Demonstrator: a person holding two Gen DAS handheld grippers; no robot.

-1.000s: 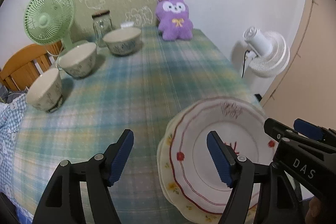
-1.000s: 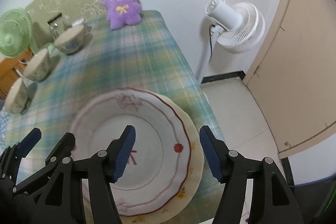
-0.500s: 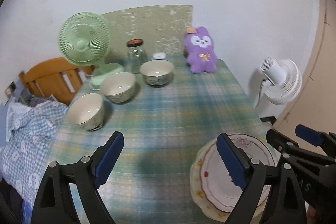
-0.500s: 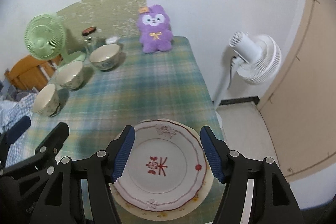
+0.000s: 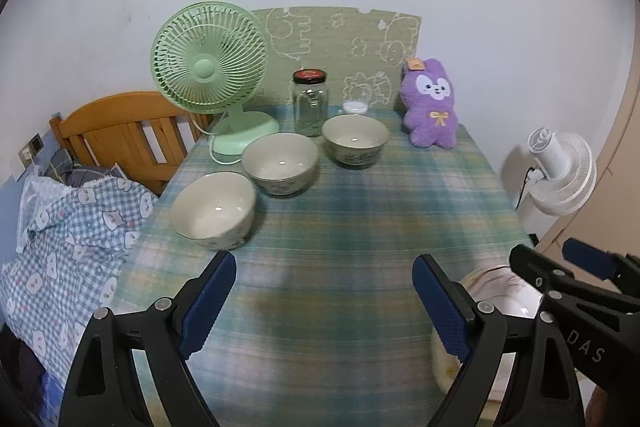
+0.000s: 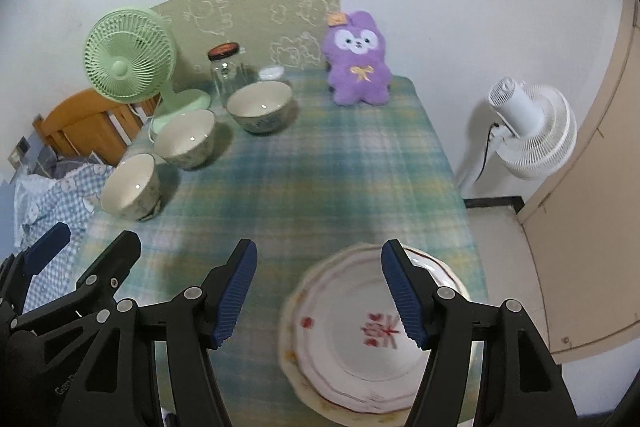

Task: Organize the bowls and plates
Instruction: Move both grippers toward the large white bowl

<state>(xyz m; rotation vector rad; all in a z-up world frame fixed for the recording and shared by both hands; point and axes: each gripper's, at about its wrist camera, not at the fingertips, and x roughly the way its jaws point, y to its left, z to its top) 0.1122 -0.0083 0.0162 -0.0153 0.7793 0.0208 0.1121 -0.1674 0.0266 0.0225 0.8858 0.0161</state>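
Observation:
Three cream bowls stand apart in a slanting row on the left half of the checked tablecloth: near bowl (image 5: 214,209), middle bowl (image 5: 280,163) and far bowl (image 5: 355,140); the right wrist view shows them too, the near bowl (image 6: 130,185) lowest. A stack of plates (image 6: 352,339) with a red mark in its centre lies at the table's near right corner, its rim (image 5: 496,281) half hidden in the left wrist view. My left gripper (image 5: 324,271) hangs open above bare cloth, holding nothing. My right gripper (image 6: 319,255) is open above the plates' left edge, clear of them.
Along the back wall stand a green desk fan (image 5: 208,67), a glass jar (image 5: 309,103) and a purple plush toy (image 5: 430,107). A white floor fan (image 6: 528,131) stands off the table's right edge. A wooden chair (image 5: 120,135) and checked bedding (image 5: 60,247) lie at the left.
Both grippers have drawn back and up from the plate stack, so the whole table now shows. The left jaws have spread wider. The plates stay on the table.

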